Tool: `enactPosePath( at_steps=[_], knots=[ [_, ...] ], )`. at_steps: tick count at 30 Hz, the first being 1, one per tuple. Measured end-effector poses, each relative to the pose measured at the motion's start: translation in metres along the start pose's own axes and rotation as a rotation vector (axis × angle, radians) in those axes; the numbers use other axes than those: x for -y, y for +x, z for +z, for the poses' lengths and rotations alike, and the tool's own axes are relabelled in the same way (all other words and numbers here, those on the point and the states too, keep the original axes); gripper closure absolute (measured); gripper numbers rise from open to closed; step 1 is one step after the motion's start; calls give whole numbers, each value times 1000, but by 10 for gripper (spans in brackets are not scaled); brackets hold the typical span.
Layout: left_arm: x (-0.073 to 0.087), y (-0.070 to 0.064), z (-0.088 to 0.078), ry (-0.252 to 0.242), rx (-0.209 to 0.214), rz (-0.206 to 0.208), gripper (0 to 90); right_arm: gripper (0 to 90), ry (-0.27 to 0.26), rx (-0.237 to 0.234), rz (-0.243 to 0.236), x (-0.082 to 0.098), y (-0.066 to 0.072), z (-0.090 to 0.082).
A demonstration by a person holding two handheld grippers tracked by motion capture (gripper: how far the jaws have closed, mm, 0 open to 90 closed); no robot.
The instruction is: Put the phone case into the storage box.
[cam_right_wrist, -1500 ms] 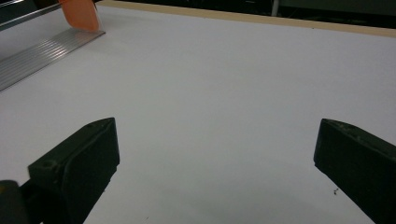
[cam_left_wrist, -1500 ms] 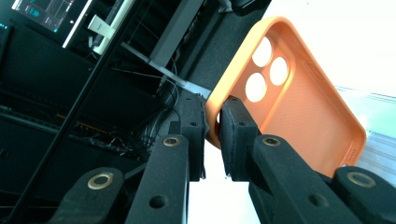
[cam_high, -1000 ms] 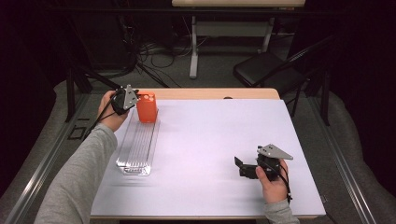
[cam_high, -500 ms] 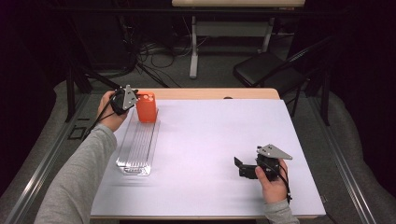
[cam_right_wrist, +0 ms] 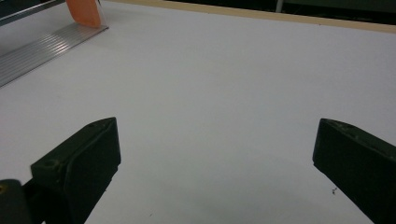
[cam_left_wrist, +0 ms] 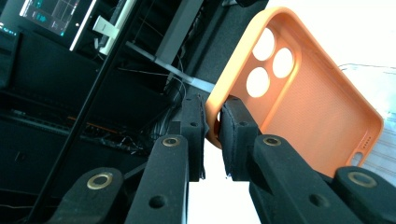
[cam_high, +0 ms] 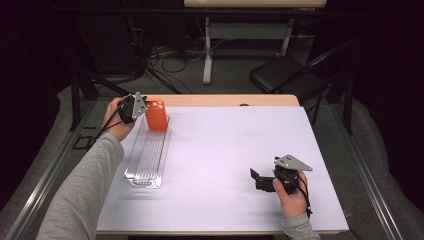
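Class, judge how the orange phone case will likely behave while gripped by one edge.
The phone case looks thin and hollow, so probably light. Its soft-looking rim may flex where the left tongs pinch it. Held by one edge, it might swing.

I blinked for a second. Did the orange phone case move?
No. The case, pinched in the left gripper, sits at the same spot over the far end of the ridged tray as before.
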State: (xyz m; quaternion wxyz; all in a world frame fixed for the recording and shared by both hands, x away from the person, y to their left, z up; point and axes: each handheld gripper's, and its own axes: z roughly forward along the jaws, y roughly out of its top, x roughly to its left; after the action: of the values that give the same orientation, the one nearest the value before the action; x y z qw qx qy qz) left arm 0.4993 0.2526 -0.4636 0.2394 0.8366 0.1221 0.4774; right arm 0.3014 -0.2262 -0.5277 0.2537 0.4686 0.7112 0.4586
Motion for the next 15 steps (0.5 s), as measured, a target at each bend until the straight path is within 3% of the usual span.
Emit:
enactPosePath(
  at_steps=[15],
  knots=[
    [1,0,2,10,-1,-11,773,7,5,-2,-1,0,0,0]
  ],
)
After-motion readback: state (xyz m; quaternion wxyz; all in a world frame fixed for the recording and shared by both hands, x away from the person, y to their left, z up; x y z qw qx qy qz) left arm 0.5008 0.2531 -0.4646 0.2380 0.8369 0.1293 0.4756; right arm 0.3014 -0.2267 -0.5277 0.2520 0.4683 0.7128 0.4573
